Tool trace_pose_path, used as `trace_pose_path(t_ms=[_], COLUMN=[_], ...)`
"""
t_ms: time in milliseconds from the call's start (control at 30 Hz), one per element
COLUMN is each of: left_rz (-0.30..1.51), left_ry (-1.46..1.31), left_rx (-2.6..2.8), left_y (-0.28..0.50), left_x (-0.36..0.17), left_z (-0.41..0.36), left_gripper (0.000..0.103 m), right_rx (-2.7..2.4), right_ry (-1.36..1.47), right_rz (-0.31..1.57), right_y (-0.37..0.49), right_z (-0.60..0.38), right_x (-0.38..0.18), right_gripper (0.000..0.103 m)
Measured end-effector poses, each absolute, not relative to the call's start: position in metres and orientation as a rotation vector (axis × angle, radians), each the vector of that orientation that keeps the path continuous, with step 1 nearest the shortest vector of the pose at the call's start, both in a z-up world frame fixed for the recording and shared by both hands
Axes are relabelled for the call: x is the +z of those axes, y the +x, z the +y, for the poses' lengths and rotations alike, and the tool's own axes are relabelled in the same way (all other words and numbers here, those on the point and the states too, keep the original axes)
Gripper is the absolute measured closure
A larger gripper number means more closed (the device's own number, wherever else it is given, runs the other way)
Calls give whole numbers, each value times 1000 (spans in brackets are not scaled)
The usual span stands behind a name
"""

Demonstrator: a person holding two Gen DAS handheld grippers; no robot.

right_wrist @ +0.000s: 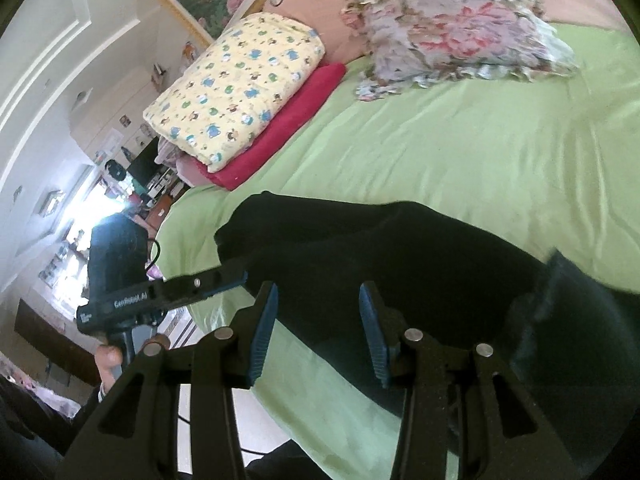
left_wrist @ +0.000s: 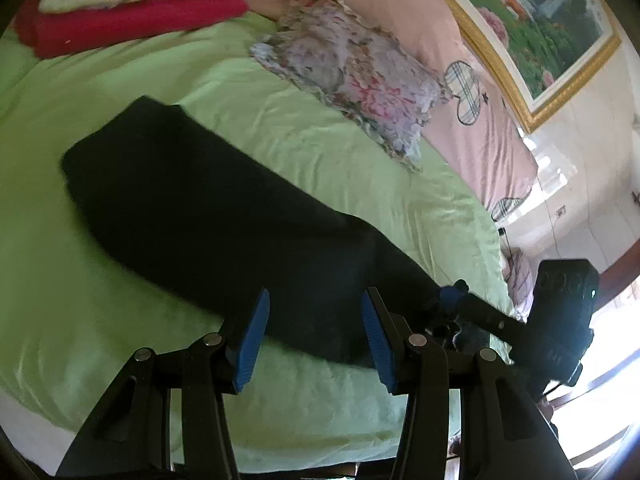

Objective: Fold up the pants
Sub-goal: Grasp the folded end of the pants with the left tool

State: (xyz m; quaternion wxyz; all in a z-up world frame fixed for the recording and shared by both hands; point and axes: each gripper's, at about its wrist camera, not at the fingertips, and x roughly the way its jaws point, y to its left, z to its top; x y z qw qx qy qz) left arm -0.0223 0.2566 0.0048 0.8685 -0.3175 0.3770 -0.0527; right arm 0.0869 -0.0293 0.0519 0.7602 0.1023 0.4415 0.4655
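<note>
Black pants (left_wrist: 208, 216) lie flat in a long strip on the green bed sheet (left_wrist: 320, 132). My left gripper (left_wrist: 316, 304) is open, its blue pads just above the near end of the pants, holding nothing. My right gripper (right_wrist: 318, 296) is open over the pants (right_wrist: 400, 264) near the bed's edge, holding nothing. The right gripper also shows in the left wrist view (left_wrist: 452, 296) at the pants' right end. The left gripper shows in the right wrist view (right_wrist: 224, 280) at the pants' left end.
A floral pillow (left_wrist: 352, 72) lies at the head of the bed. A yellow printed quilt (right_wrist: 240, 88) rests on a folded red blanket (right_wrist: 280, 128). A pink headboard (left_wrist: 480, 120) and a framed painting (left_wrist: 540, 20) stand behind. The bed edge (left_wrist: 320, 420) is near me.
</note>
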Motion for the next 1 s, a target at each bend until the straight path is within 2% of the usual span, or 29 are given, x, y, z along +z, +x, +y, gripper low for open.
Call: trace_pose_path(t_ms=[133,1000], left_rz=[784,753], left_ry=[-697,-906], left_rx=[-63,108], left_y=[-34,-43], left_x=[0,-45], left_z=[269,347], left_gripper=[55,55], right_rx=[1044,1173], right_ry=[195,83], right_rz=[964,1029], right_y=[93,133], right_z=[-10,92], right_x=[55,48], right_gripper=[52,52])
